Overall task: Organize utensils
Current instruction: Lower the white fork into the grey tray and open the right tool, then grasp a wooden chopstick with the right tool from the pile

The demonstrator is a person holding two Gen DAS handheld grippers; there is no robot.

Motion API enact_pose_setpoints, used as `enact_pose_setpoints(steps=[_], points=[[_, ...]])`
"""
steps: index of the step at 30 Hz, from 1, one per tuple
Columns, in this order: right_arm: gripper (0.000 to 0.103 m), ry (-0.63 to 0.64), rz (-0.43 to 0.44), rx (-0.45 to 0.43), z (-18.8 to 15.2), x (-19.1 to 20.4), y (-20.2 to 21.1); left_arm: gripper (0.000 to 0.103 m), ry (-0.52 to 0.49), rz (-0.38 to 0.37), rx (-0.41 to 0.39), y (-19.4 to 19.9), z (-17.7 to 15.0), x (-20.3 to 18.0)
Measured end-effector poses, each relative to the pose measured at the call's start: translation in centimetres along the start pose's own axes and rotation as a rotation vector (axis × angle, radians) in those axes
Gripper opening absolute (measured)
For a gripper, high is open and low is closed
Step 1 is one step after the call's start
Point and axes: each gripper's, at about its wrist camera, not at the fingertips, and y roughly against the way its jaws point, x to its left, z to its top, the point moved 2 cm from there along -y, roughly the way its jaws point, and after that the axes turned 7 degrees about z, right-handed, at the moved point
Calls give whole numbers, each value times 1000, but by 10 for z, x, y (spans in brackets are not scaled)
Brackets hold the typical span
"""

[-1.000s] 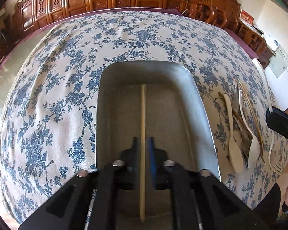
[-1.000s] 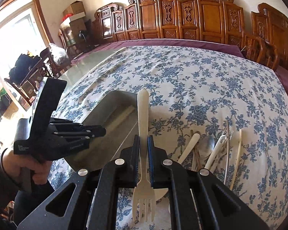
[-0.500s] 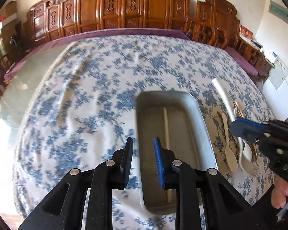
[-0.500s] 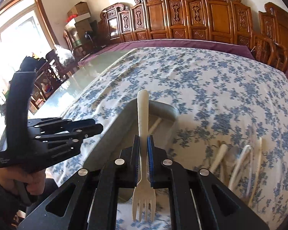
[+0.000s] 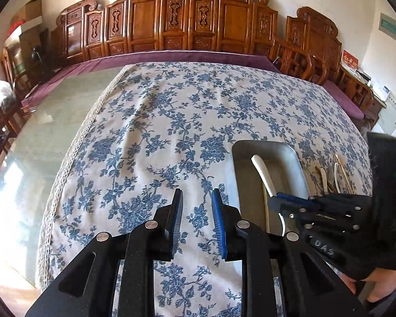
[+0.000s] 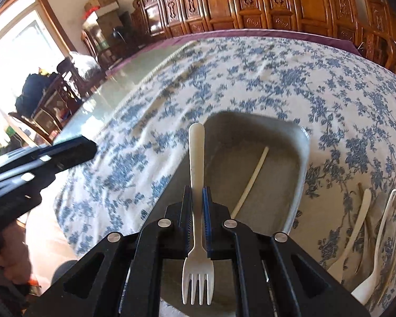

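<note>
A grey metal tray lies on the blue floral tablecloth and holds one pale chopstick. My right gripper is shut on a cream plastic fork, tines toward the camera, handle out over the tray. In the left wrist view the right gripper holds the fork above the tray. My left gripper is open and empty over bare cloth left of the tray. It shows at the left edge of the right wrist view. Loose utensils lie right of the tray.
The cloth covers part of a glass-topped table; its lace edge runs along the left. Carved wooden chairs line the far wall. More chairs and boxes stand by the window at the left.
My left gripper let go of the chopstick in the tray, opened and drew back to the left. My right gripper carried the fork left, over the tray.
</note>
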Motion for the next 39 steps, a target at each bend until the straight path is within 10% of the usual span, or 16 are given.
enact_pose_setpoints(steps=[18, 39], points=[[13, 57, -64, -96, -16, -27, 71, 21, -28, -43, -18, 15, -5, -30], [15, -50, -302, -78, -81, -175, 150, 37, -153, -163, -8, 16, -17, -136]])
